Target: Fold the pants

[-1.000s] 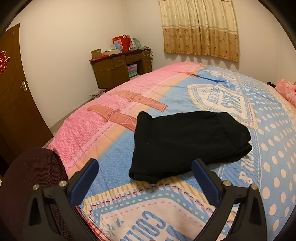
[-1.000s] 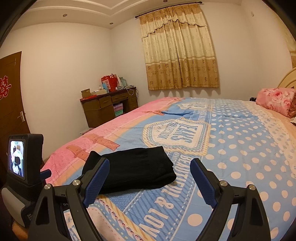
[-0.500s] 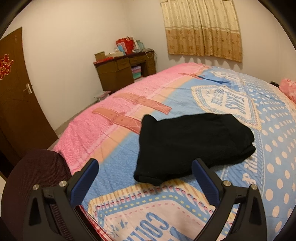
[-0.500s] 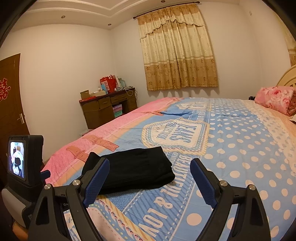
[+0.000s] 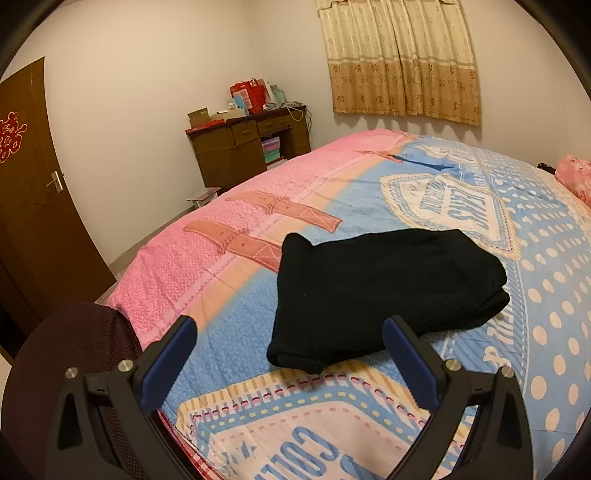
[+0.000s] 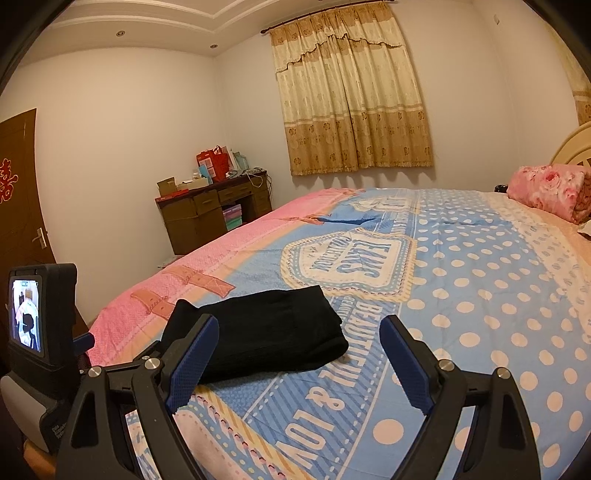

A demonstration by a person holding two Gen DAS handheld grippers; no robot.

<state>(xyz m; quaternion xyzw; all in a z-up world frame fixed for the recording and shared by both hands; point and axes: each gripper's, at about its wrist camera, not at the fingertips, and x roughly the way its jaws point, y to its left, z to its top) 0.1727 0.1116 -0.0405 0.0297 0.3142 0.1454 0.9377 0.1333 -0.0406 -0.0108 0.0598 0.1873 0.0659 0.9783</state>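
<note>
The black pants lie folded on the bed, near its foot edge. Both the left gripper and right gripper hover over that edge, jaws wide and holding nothing.

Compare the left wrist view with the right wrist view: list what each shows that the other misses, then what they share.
Only the left wrist view: the dark red chair back and the left hand-held gripper, open. Only the right wrist view: the ceiling, the curtain rod, a small screen, and the right hand-held gripper, open. Both: the folded black pants on the bed, desk, door, curtains, pink pillow.
</note>
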